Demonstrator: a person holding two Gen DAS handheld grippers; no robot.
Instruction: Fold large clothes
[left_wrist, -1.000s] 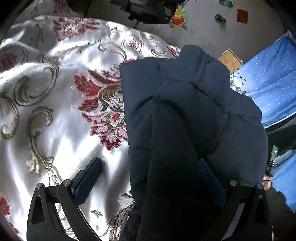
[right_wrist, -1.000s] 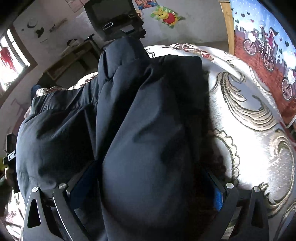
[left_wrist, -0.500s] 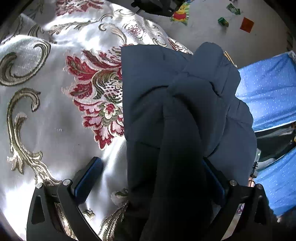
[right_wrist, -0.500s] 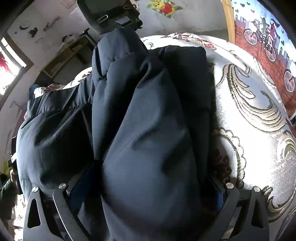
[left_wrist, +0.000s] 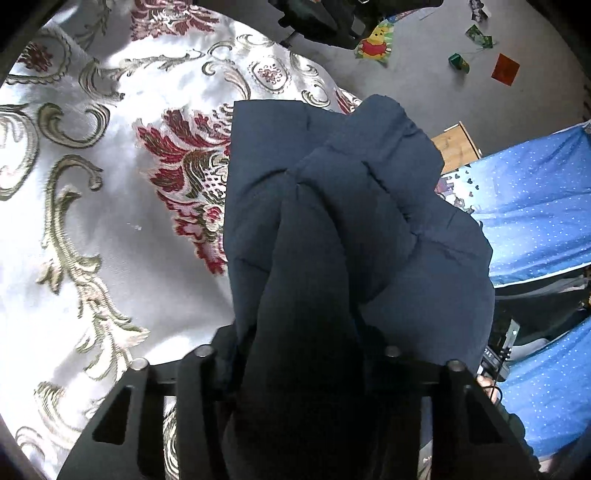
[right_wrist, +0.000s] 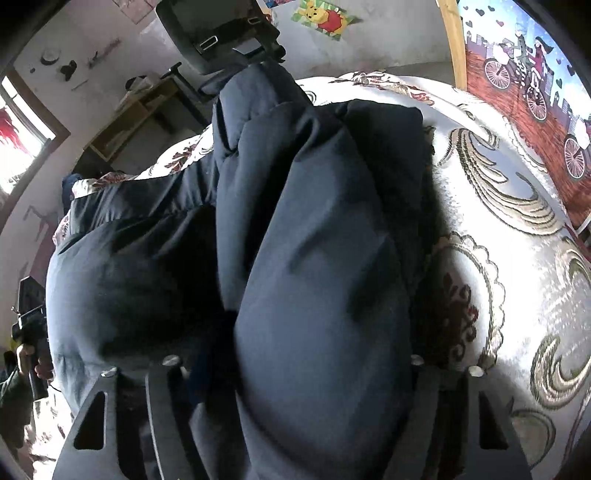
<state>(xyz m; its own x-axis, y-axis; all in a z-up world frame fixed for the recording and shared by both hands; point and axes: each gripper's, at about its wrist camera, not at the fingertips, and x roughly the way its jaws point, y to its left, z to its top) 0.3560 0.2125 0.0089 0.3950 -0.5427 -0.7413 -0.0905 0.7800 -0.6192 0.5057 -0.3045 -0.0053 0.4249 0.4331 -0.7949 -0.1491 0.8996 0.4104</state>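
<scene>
- Left gripper (left_wrist: 295, 354) is clamped on a thick fold of the navy padded jacket (left_wrist: 351, 221).
- Right gripper (right_wrist: 295, 365) pinches the same jacket over the floral bedspread (right_wrist: 517, 258).

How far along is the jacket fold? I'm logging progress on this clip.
Midway, by the look of it. Done: the navy padded jacket is already doubled into bulky layers on the floral bedspread. In hand: the left tool and right tool each appear clamped on a thick roll of it. Left: laying that held fold down and squaring the loose bulge at the jacket's side.
</scene>
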